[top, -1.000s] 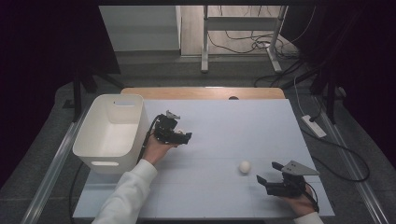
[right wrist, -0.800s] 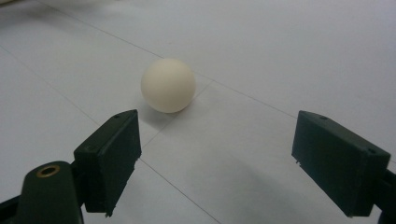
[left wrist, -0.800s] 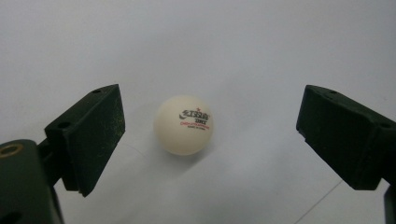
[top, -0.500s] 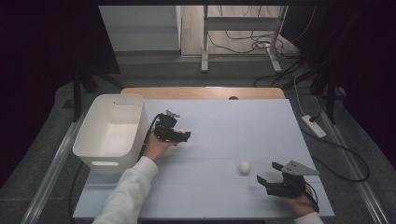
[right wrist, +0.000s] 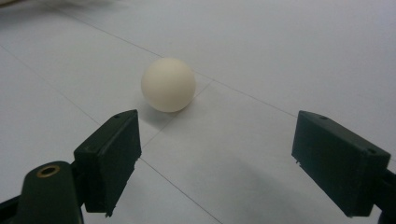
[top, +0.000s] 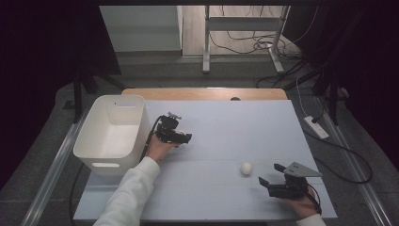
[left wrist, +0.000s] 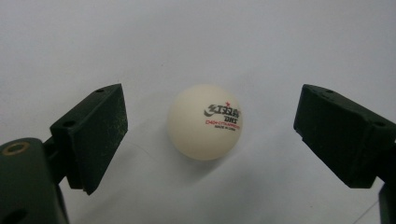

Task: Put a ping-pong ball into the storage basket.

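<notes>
1. My left tongs [left wrist: 205, 154] stand released, both black jaws spread wide, and a white ball with print [left wrist: 204, 121] sits on the table [left wrist: 196, 32] right between them, touching neither jaw.
2. That ball lies dead ahead along the left tongs' line, about centred in the gap, perhaps a touch nearer the left-hand jaw. I judge a plain squeeze would catch it without shifting the hand sideways.
3. In the high view my left tongs [top: 181, 136] hover low over the table just beside the white bin [top: 96, 141], which stands at my left; the bin looks like the likely place for the ball once it is gripped.
4. My right tongs [right wrist: 212, 158] are also released, jaws wide apart and holding nothing.
5. A second, plain ball [right wrist: 168, 84] lies ahead of them and off toward the left-hand jaw, beyond the jaw tips, not yet between them. I would have to push forward and a little leftward to straddle it.
6. From above, that ball [top: 246, 168] rests near the table's front, just left of my right tongs [top: 273, 175] and well apart from the bin, so the right hand is plainly the nearer one for it.
</notes>
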Motion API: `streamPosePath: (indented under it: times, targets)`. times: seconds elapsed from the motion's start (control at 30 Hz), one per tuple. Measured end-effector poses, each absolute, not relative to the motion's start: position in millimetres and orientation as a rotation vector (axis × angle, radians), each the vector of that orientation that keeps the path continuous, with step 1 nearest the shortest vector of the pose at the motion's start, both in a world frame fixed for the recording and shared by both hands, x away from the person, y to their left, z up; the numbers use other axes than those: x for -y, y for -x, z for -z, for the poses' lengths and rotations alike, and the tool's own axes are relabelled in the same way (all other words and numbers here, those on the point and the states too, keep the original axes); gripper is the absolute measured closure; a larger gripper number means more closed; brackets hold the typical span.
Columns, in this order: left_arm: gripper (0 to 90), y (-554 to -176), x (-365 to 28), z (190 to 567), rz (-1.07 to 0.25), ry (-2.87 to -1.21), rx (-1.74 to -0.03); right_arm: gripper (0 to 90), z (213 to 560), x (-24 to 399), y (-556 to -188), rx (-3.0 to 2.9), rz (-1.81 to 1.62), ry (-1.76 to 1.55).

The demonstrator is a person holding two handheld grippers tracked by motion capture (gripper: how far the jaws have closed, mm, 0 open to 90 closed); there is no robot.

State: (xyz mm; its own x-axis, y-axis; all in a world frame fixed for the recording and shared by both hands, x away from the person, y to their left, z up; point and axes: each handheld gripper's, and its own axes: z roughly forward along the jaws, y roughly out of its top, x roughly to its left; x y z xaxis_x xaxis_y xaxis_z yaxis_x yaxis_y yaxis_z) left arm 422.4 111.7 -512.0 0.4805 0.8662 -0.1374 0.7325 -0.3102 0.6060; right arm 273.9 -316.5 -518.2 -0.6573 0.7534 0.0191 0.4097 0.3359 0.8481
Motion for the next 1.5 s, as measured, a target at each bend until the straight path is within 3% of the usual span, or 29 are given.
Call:
streamPosePath:
  times: [0.7, 1.07, 1.5]
  targets:
    - [24.4, -428.9, -109.2, 519.2, -0.291, -2.133, -1.364, 15.5, 518.3, 317.0, -273.6, -2.229, -1.244, -1.03]
    - [49.7, -429.2, -112.8, 518.9, -0.25, -2.12, -1.345, 15.5, 518.4, 317.1, -273.5, -2.23, -1.24, -1.027]
    - [50.5, -427.1, -117.3, 514.3, -0.276, -2.101, -1.325, 15.5, 517.7, 317.0, -272.8, -2.225, -1.237, -1.014]
